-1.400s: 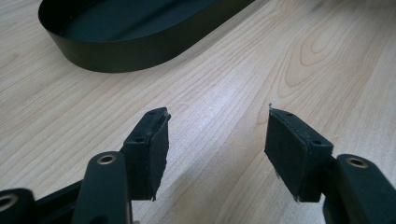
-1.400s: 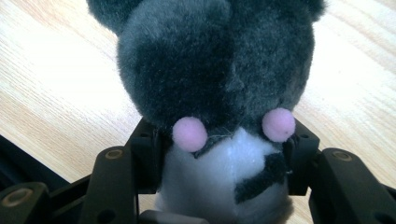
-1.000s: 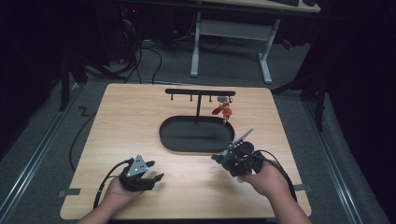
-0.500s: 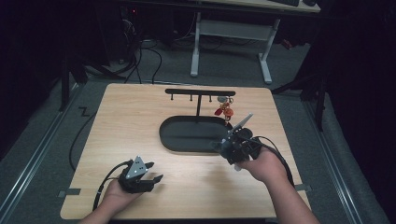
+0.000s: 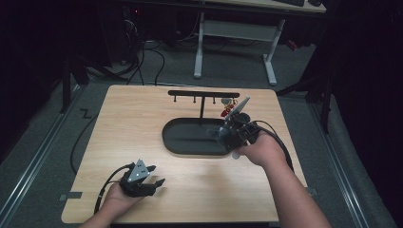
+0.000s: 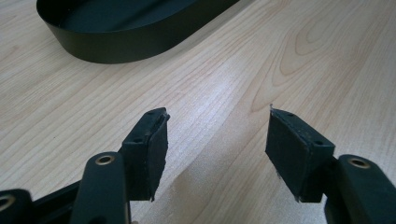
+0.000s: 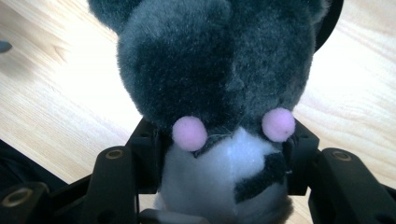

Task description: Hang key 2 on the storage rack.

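My right gripper [image 7: 219, 140] had its fingers closed on a grey plush toy [image 7: 215, 70], pinching its white lower body just beneath two pink dots. In the high view that right gripper [image 5: 231, 134] hung over the right end of the black oval tray [image 5: 190, 140], near the key rack [image 5: 203, 94] with its red charm [image 5: 227, 113]. My left gripper [image 5: 149, 183] rested low near the front edge of the table [image 5: 133, 118], well apart from the tray. Its fingers [image 6: 152, 149] stood wide open with only bare wood between them.
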